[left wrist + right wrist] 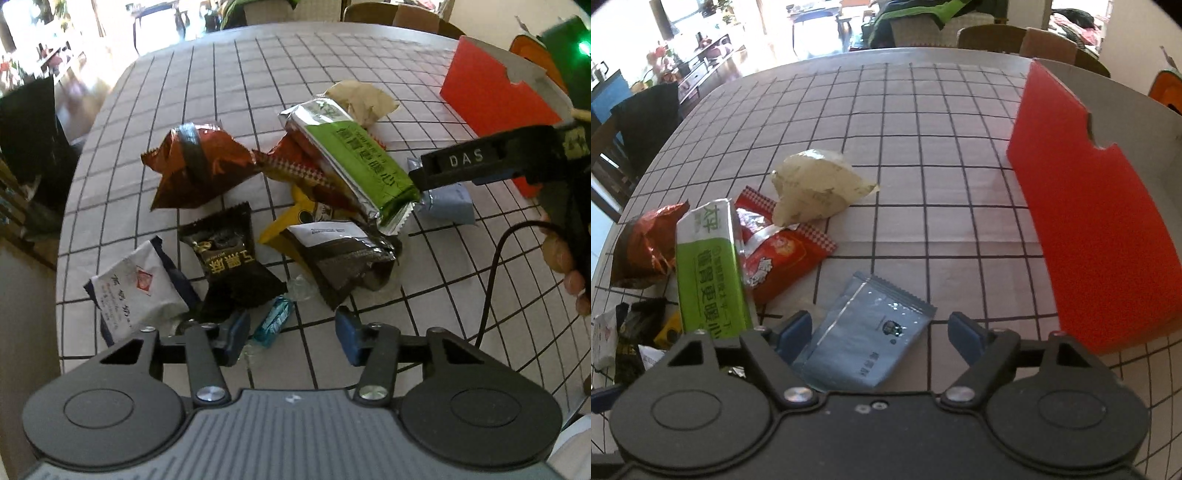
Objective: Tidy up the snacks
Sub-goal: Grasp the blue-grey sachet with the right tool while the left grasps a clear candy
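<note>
Left gripper (291, 339): nearest the lens, jaws standing partly apart, holding nothing. A small blue candy (273, 321) is lying on the cloth between the two blue pads, closer to the left-hand one; whether that pad is touching it cannot be told.

Right gripper (882, 332): jaws standing wide, empty, hanging over a pale blue packet (864, 336). The packet is lying flat and slanted, its near end running under the gripper body between the pads, neither pad pressing on it.

Handling, as judged: each claw is lining up on one flat, slippery piece. Lowering until the pads are straddling the edges, then closing slowly, looks best; a flat packet may slide or buckle, so taking it across its narrow width seems safer.

Snack heap, outward from the candy: black wrapper (231, 258), white packet (136, 291), dark pouch (347, 258), green bar (354, 162) leaning over a red packet (783, 262), brown bag (199, 166), beige pouch (820, 184).

Red box (1097, 240): standing open-topped, well apart from the heap on the right, the likely destination.

Checked tablecloth (923, 147): bearing everything.
</note>
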A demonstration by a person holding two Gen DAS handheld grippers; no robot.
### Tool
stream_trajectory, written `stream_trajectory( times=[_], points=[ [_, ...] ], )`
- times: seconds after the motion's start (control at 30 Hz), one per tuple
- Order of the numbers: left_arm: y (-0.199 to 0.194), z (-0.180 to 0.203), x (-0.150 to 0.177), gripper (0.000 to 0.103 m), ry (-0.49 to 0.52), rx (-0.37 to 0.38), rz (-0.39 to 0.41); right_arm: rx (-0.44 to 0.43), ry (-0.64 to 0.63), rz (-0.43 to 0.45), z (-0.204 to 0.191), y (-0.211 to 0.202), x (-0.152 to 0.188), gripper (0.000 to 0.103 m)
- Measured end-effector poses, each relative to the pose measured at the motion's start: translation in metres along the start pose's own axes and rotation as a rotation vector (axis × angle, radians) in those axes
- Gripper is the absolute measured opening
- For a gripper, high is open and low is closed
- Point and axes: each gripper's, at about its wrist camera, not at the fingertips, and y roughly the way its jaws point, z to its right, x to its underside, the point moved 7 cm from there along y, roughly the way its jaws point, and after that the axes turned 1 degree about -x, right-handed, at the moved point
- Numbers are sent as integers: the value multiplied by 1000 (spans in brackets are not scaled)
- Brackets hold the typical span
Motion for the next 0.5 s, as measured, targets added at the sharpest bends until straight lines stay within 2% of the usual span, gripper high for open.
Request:
stream_trajectory(
  times=[0.07, 0.2, 0.37, 0.43, 0.5],
  points=[
    [4, -1, 0, 44, -7, 7, -21, -5, -9, -6, -2, 3, 1, 79],
    [7, -1, -2, 42, -4, -2, -32, 1, -17, -10, -2, 6, 2, 76],
    [7, -3, -4, 27, -6, -32, -27, 4, -36, 6, 0, 4, 2, 69],
    [7, -3, -4, 18, -11, -34, -25, 9, -68, 18, 0, 1, 5, 64],
    [6, -1, -3, 13, -17, -32, -25, 12, -104, 31, -1, -2, 9, 60]
  ],
)
